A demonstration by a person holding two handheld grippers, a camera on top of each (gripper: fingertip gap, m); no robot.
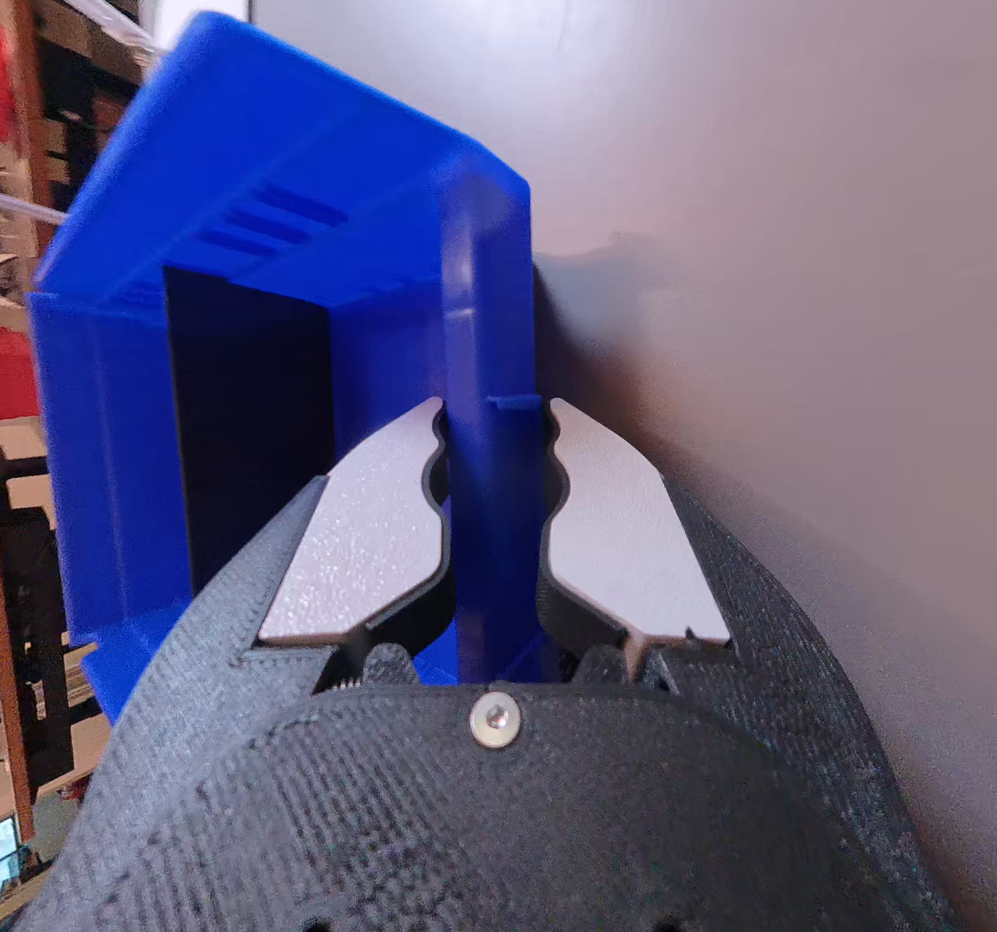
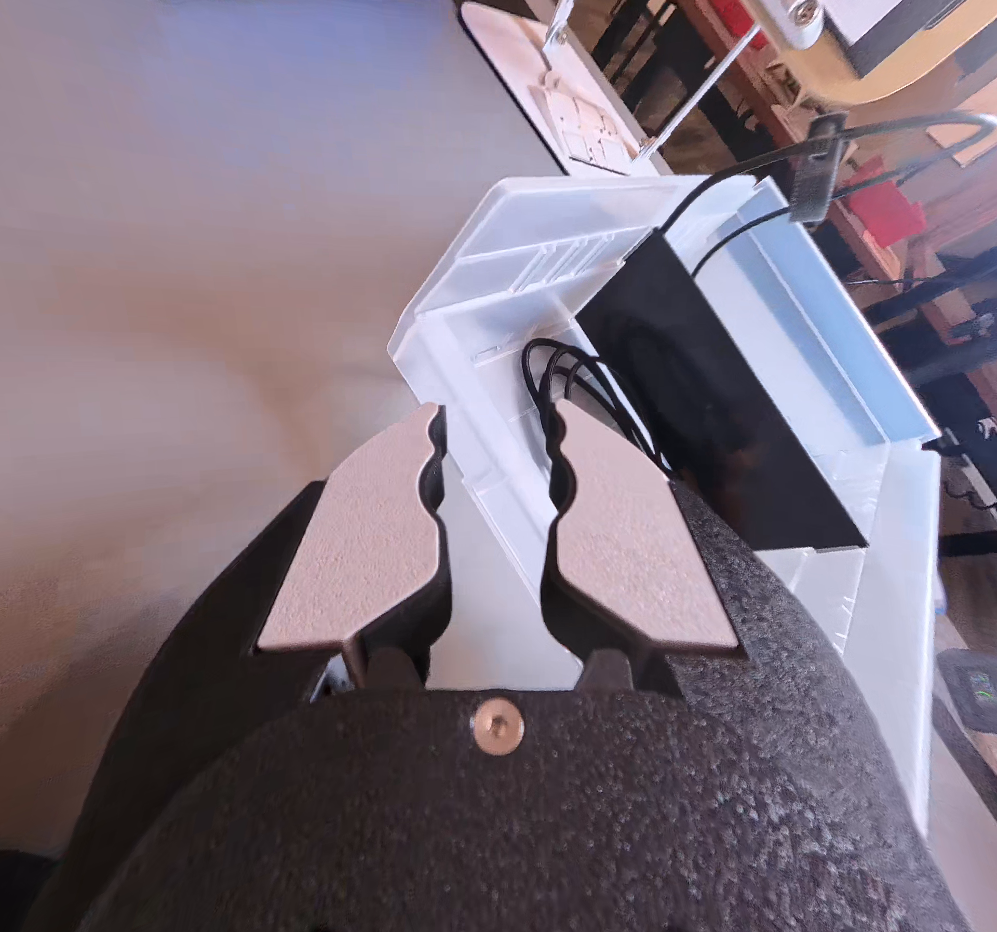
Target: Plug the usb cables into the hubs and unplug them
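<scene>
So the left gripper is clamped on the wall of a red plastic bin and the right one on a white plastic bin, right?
Not quite. The left gripper is clamped on the wall of a blue plastic bin, not red, as the left wrist view shows. The right gripper does grip the white plastic bin.

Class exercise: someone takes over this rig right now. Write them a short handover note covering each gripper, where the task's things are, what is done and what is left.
Left gripper: shut on the wall of the blue bin.
Right gripper: shut on the wall of the white bin.
Both bins sit on the grey table.
Black cables lie coiled in the white bin beside a black panel.
No hub is visible and nothing is plugged in yet; all plugging and unplugging is left.
</scene>
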